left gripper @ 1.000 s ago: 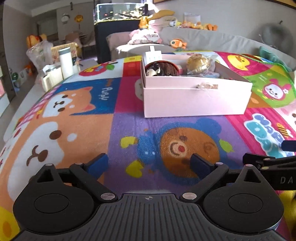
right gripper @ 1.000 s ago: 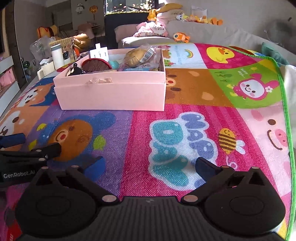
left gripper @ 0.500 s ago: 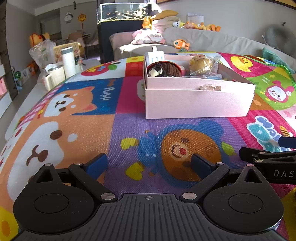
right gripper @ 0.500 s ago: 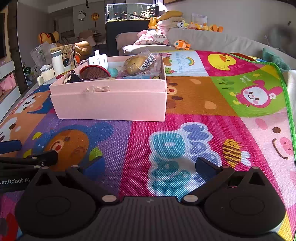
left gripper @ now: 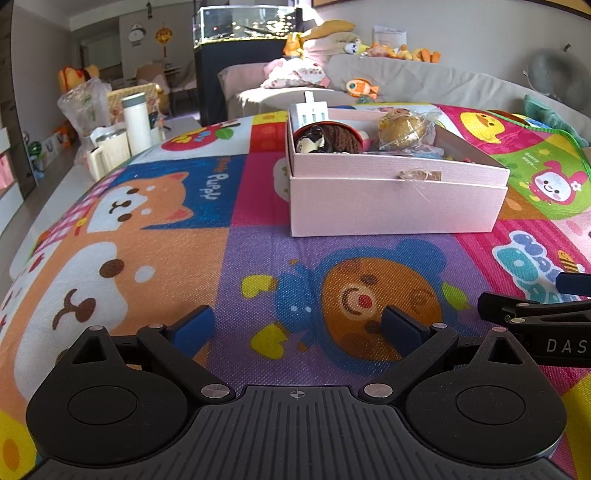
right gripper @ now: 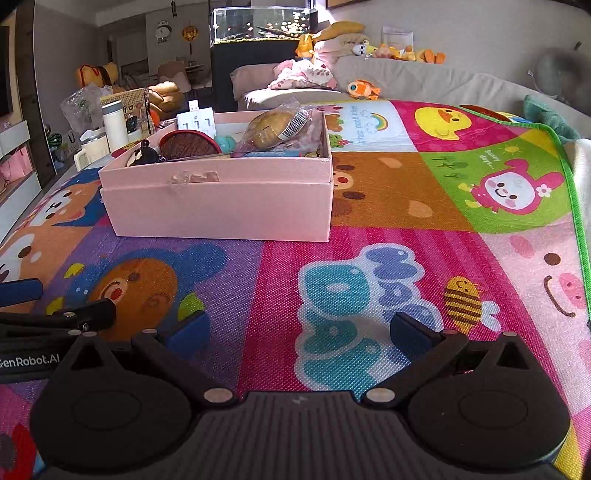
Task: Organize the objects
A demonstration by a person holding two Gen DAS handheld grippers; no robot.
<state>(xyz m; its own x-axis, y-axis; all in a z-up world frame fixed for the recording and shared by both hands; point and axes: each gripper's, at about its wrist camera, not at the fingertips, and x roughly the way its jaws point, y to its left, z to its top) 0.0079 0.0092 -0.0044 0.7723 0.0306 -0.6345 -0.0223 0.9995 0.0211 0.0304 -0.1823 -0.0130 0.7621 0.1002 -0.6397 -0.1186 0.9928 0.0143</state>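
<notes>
A pink box (left gripper: pixel 391 201) (right gripper: pixel 221 206) stands on the colourful play mat (left gripper: pixel 155 236) (right gripper: pixel 406 206). Inside it lie a wrapped bun (left gripper: pixel 402 127) (right gripper: pixel 275 129), a brown round item with a red rim (left gripper: pixel 340 138) (right gripper: pixel 188 144), a small black-and-white figure (left gripper: pixel 310 142) (right gripper: pixel 142 155) and a white block (left gripper: pixel 308 112) (right gripper: pixel 195 123). My left gripper (left gripper: pixel 297 326) is open over the bear picture, short of the box, holding nothing. My right gripper (right gripper: pixel 299 330) is open over the blue lettering, also holding nothing. Each gripper shows at the edge of the other's view.
A grey sofa (right gripper: pixel 424 79) with soft toys (right gripper: pixel 362 88) runs behind the mat. A white flask (left gripper: pixel 136 122) (right gripper: pixel 114 125) and mugs (left gripper: pixel 107 153) stand off the mat's left edge. A fish tank (left gripper: pixel 247 26) stands at the back. The mat's green border (right gripper: pixel 570 177) is on the right.
Both grippers have drawn back and tilted up slightly, so the box sits a little lower and farther in each view. Both stay open with nothing held.
</notes>
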